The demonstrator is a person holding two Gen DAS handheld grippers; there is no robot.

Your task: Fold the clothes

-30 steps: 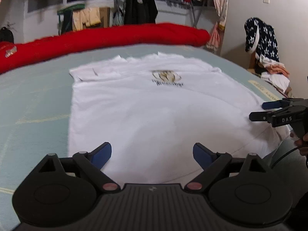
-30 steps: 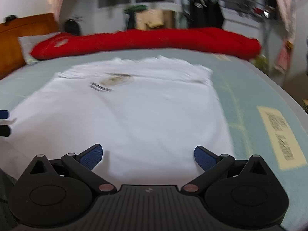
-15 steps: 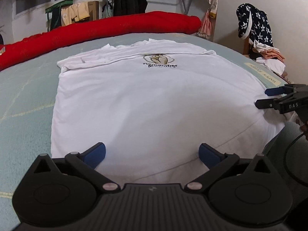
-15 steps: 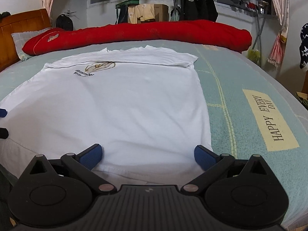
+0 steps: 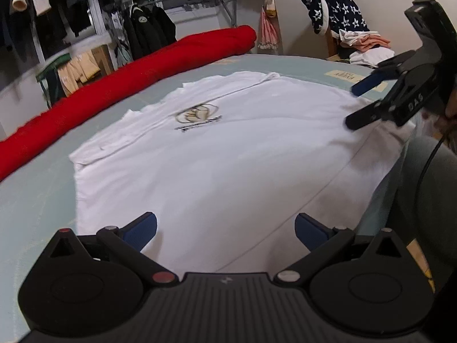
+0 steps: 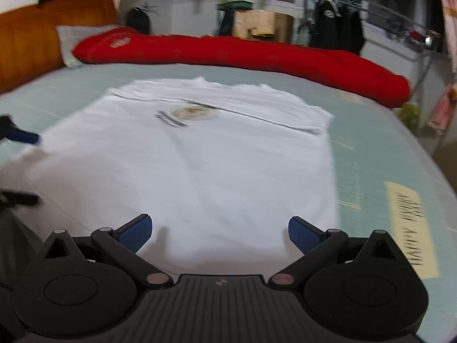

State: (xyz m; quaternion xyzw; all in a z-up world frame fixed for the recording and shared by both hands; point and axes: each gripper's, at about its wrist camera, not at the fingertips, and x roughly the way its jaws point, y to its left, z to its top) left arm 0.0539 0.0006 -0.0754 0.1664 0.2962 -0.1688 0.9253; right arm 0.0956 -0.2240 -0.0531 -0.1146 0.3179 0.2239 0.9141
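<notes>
White T-shirt (image 5: 228,154) lies flat on the bed (image 6: 371,154), hem at its near edge. My left fingers (image 5: 225,228) and right fingers (image 6: 218,230) hover spread wide above the hem, gripping nothing.

Pale green bed (image 6: 368,154), white T-shirt (image 6: 217,165) spread flat on it, red rolled blanket (image 6: 257,54) along far edge

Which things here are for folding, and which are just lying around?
For folding: shirt, left gripper, right gripper.

Lying around: red quilt, pillow, clothes pile, hanging coats.
</notes>
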